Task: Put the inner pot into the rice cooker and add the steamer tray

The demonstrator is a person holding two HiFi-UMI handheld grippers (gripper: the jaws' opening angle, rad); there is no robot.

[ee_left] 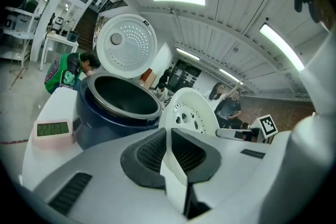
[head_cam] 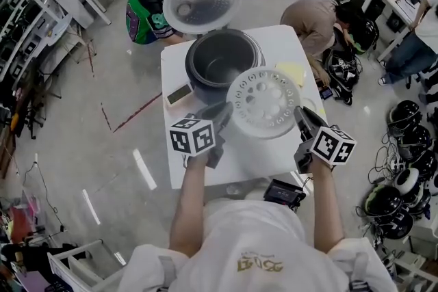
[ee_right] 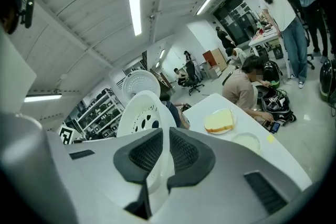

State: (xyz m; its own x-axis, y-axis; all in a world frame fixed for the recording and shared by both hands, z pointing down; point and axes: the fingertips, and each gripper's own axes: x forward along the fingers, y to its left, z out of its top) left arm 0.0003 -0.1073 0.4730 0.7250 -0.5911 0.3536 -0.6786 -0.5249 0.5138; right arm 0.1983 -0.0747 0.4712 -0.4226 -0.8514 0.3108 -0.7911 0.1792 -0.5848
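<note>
The white steamer tray (head_cam: pixel 264 102), round with holes, hangs above the table between both grippers. My left gripper (head_cam: pixel 224 118) is shut on its left rim, my right gripper (head_cam: pixel 299 114) on its right rim. In the left gripper view the tray (ee_left: pixel 191 113) stands on edge between the pads, and the same shows for the tray (ee_right: pixel 142 115) in the right gripper view. The dark rice cooker (head_cam: pixel 220 61) stands just behind, lid (head_cam: pixel 202 1) open, with the inner pot (ee_left: pixel 125 95) seated inside.
The white table (head_cam: pixel 284 44) holds a small display unit (head_cam: pixel 179 94) left of the cooker, and a yellow sponge on a dish (ee_right: pixel 220 121) and a round lid (ee_right: pixel 247 141) at the right. People crouch on the floor behind the table.
</note>
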